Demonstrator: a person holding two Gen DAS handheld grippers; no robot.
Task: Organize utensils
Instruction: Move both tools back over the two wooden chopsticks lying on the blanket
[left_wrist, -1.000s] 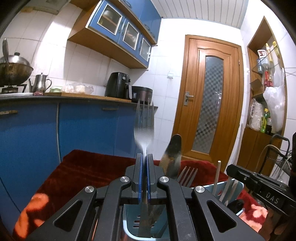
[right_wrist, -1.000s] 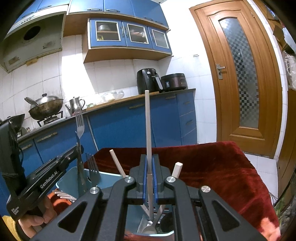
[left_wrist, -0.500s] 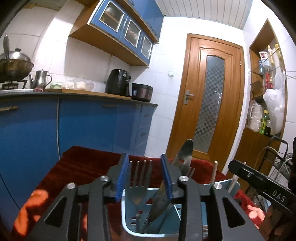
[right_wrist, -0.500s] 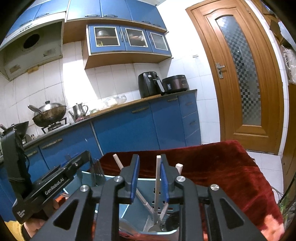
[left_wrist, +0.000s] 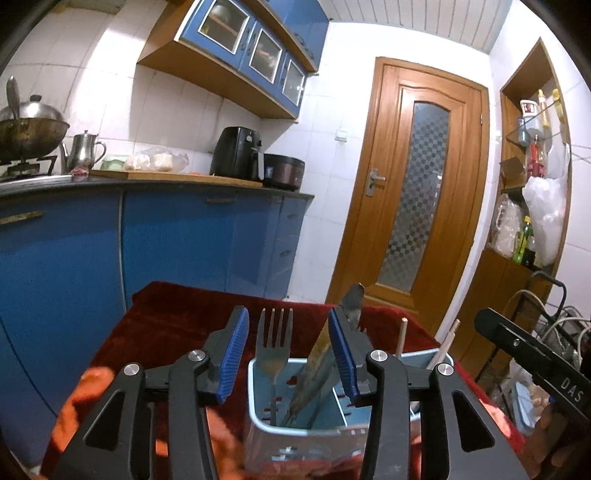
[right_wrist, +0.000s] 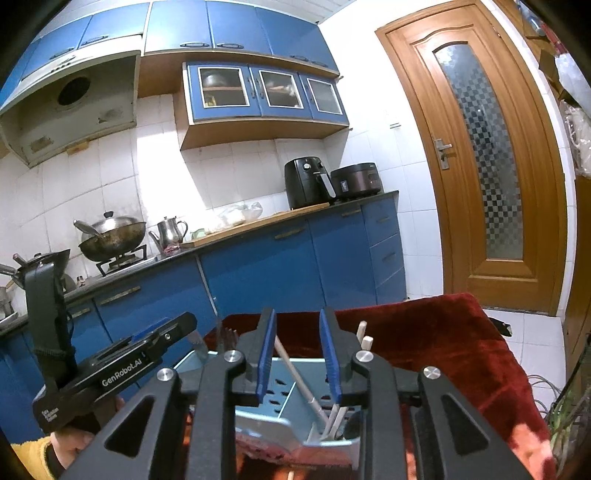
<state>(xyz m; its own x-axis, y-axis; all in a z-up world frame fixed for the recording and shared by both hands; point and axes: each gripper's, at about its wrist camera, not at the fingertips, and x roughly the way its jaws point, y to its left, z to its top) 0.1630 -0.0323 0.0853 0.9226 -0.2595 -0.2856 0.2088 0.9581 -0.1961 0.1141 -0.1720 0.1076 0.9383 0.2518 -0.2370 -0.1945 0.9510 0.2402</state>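
A light blue utensil holder (left_wrist: 258, 413) stands on the red cloth; it also shows in the right wrist view (right_wrist: 280, 424). A metal fork (left_wrist: 274, 343) stands tines-up in its left compartment, next to a leaning spoon (left_wrist: 325, 354). White chopsticks (right_wrist: 299, 376) lean in the right compartment; their tips show in the left wrist view (left_wrist: 400, 338). My left gripper (left_wrist: 284, 354) is open and empty above the fork. My right gripper (right_wrist: 297, 354) is open and empty above the chopsticks.
The red cloth (right_wrist: 443, 339) covers the table, whose edge drops off to the right. Blue kitchen cabinets (left_wrist: 147, 240) and a wooden door (left_wrist: 417, 184) stand behind. The other gripper's body shows at the left in the right wrist view (right_wrist: 122, 365).
Both grippers have opened. The left let the fork go into the holder and the right let a chopstick go; both utensils dropped down into their compartments. Both grippers drew back slightly.
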